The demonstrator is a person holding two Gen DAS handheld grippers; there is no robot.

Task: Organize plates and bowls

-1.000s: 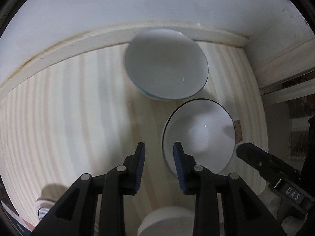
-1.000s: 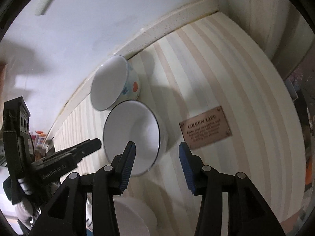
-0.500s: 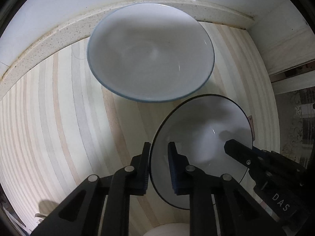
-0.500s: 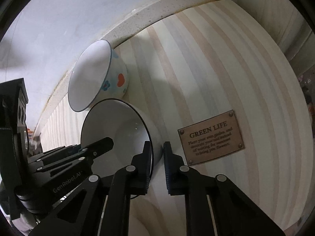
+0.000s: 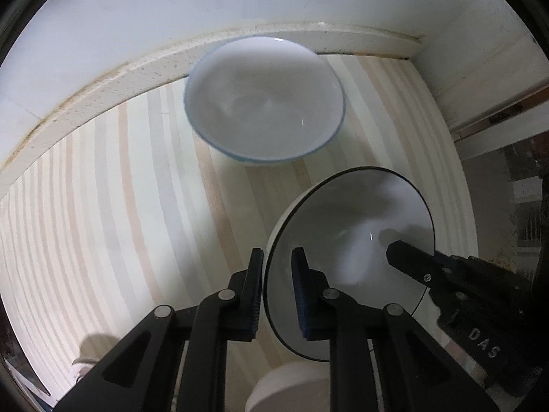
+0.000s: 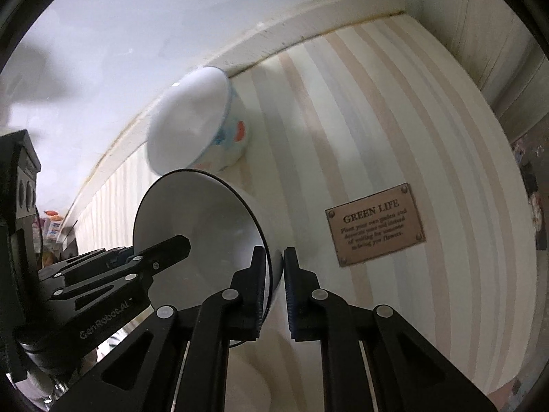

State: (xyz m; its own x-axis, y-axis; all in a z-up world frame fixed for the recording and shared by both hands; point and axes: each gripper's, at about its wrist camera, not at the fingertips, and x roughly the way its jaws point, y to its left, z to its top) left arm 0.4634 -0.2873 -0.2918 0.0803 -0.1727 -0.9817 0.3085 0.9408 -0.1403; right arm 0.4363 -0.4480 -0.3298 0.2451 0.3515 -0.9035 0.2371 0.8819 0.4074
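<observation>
Striped tabletop [image 5: 113, 213] runs pale under both tools and ends at a raised speckled ledge [image 5: 103, 79] along the white wall. At the near edge, the left gripper [image 5: 277, 267] pinches the left rim of the black-rimmed white bowl [image 5: 346, 240], one pad inside and one outside; the right gripper [image 6: 274, 266] clamps the opposite rim the same way. A second ago both sets of jaws stood apart around the rim, and both have just been closing onto it. That bowl sits tipped, its mouth turned toward the left gripper. Just beyond it, the blue-rimmed bowl [image 5: 264, 99] with coloured shapes on its side stands against the ledge, close to the held bowl. Right of the bowls lies a brown plaque [image 6: 375, 223] on open striped surface; left of them the top is open too.
</observation>
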